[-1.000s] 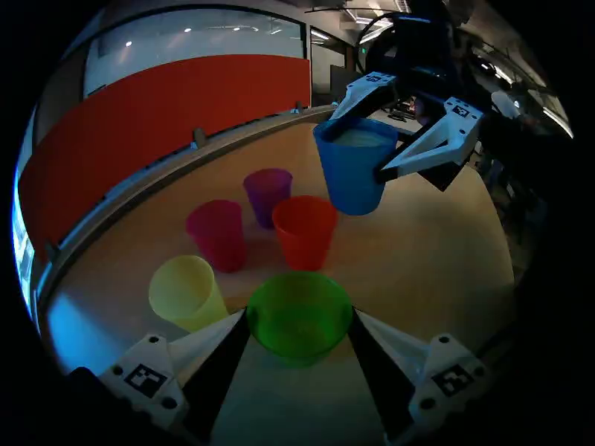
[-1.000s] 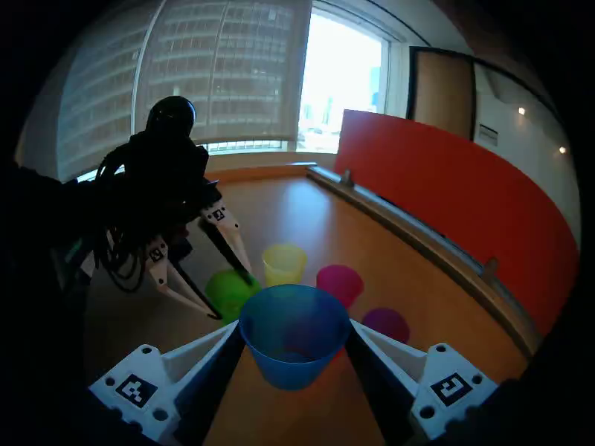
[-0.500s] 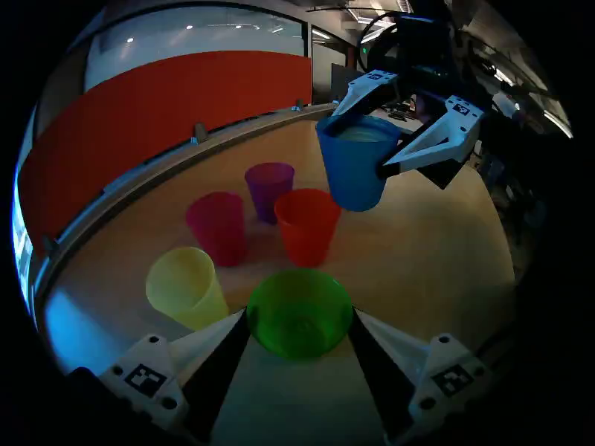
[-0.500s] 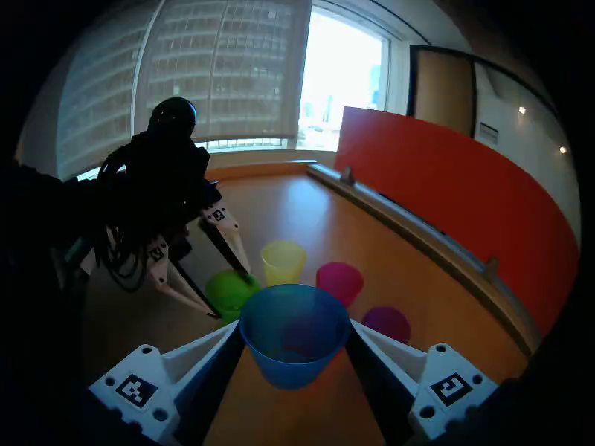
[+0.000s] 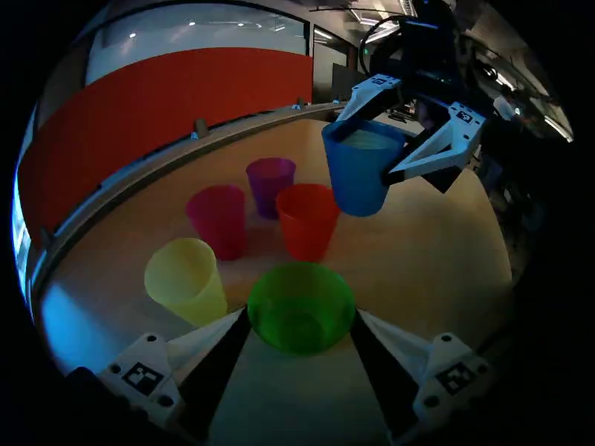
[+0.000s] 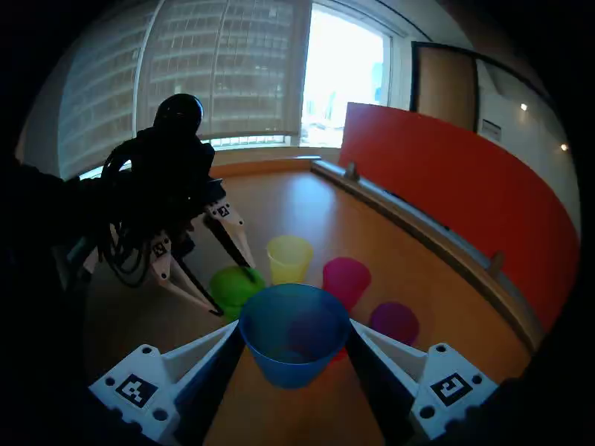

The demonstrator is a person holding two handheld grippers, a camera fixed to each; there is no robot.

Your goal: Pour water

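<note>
Clamping a green cup [image 5: 301, 308] between both fingers of the left gripper [image 5: 300, 318], low in the middle of the left gripper view, jaws spread just to the cup's width. Gripping a blue cup [image 5: 359, 178] the same way in the right gripper [image 5: 360, 151], right of centre in the upper half of that view, lifted clear of the wooden table [image 5: 431, 245] and hanging just beside an orange cup [image 5: 306, 219]. Pressing on the blue cup from both sides, as seen again at bottom centre of the right gripper view. Standing on the table mid-frame: orange cup in front, purple cup [image 5: 269, 184] behind it, pink cup [image 5: 218, 219] to the left, yellow cup [image 5: 184, 279] at lower left, close beside the green one. Running along the upper left, a red panel [image 5: 149, 104]. Cannot tell how much water sits in the blue cup.
</note>
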